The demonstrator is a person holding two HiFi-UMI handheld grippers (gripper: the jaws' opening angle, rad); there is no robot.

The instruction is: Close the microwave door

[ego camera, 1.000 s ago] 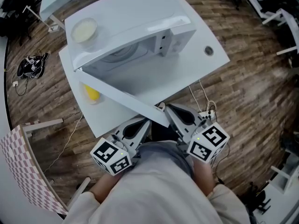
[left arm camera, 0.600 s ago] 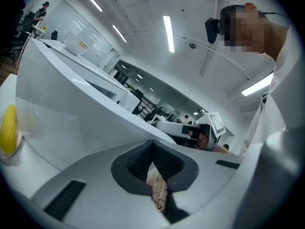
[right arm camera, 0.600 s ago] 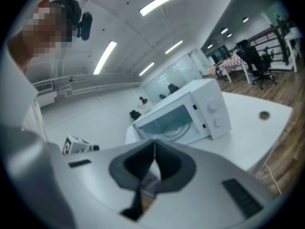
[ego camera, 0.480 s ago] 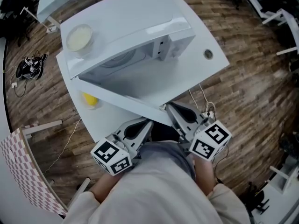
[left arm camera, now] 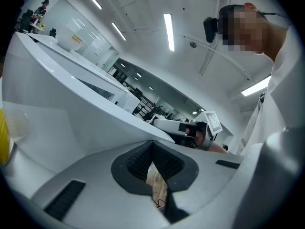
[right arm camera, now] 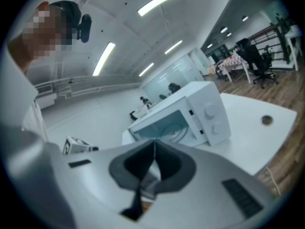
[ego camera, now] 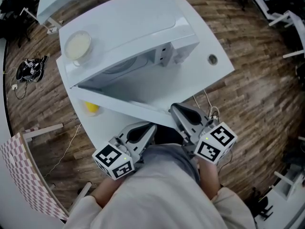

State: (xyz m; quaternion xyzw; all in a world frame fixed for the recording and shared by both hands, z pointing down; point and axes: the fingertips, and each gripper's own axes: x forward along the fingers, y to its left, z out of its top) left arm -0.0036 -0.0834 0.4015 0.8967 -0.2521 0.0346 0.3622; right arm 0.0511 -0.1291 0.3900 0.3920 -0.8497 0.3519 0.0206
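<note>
The white microwave (ego camera: 128, 27) stands on a white table (ego camera: 209, 75), seen again in the right gripper view (right arm camera: 205, 111) with its cavity showing. Its door (ego camera: 124, 104) is swung out toward me, hinged at the left. My right gripper (ego camera: 175, 109) is shut, and its tip rests against the door's free end. My left gripper (ego camera: 150, 128) is shut too, empty, just below the door's outer face. In the left gripper view the door (left arm camera: 71, 89) slants overhead above that gripper (left arm camera: 152, 161). The right gripper (right arm camera: 153, 159) holds nothing.
A pale bowl (ego camera: 77, 44) sits on top of the microwave. A yellow object (ego camera: 90, 108) stands on the table under the open door. The table has a cable hole (ego camera: 212, 58), and a cord (ego camera: 205, 97) hangs off its front edge. Wood floor surrounds the table.
The door has swung partway toward the microwave, narrowing the opening. My right gripper has followed its free end forward. The left gripper has barely moved.
</note>
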